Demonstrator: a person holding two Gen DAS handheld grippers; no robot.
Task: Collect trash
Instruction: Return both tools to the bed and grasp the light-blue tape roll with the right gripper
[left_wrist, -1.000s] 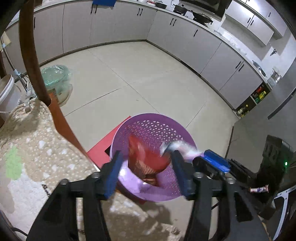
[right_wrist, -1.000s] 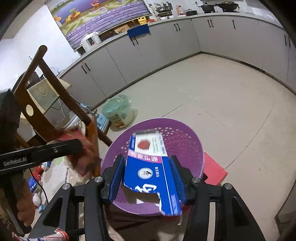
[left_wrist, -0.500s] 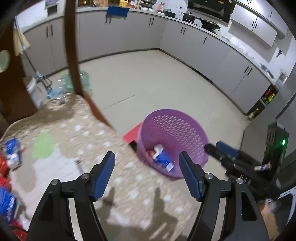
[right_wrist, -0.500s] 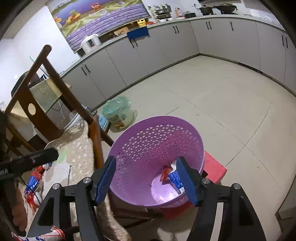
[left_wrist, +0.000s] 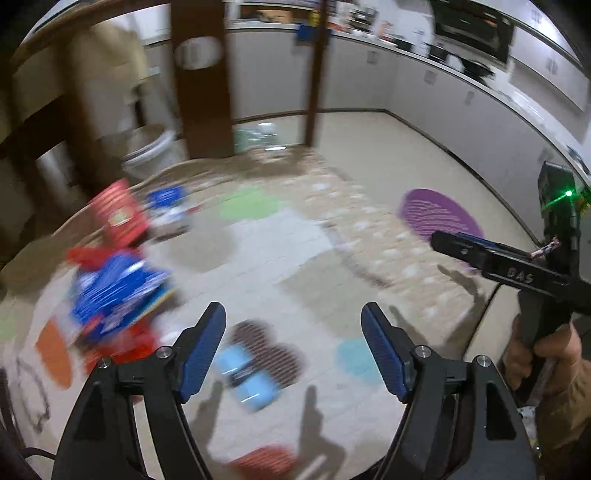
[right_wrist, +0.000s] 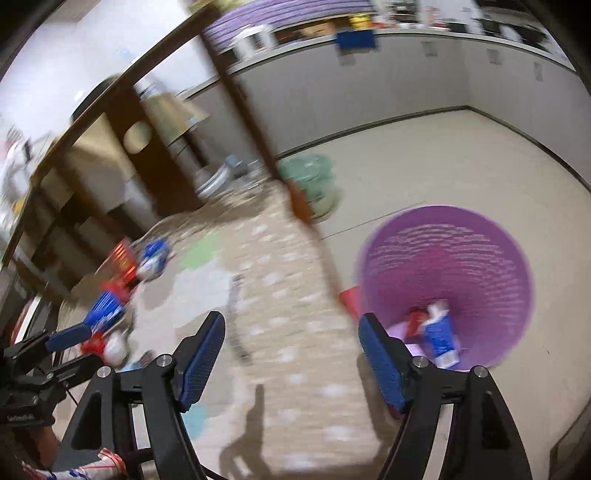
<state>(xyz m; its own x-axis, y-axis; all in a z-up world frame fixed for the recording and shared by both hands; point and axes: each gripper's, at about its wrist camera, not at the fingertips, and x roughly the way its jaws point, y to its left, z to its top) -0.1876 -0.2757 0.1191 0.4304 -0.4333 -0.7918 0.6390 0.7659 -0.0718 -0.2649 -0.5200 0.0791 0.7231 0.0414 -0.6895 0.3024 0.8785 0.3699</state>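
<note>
Kitchen, beige patterned tablecloth on table; both frames motion-blurred.
Left gripper open, jaws just been opening, nothing between them; it hangs over the cloth above a light-blue packet. Right gripper open likewise, jaws just been opening, empty, over the table edge. Round purple perforated plastic basket stands on the floor beside the table; inside lie a blue-and-white carton and a red wrapper. Red and blue packaging pile sits at the table's left.

"DAS" on right gripper body; rest blurred.
</note>
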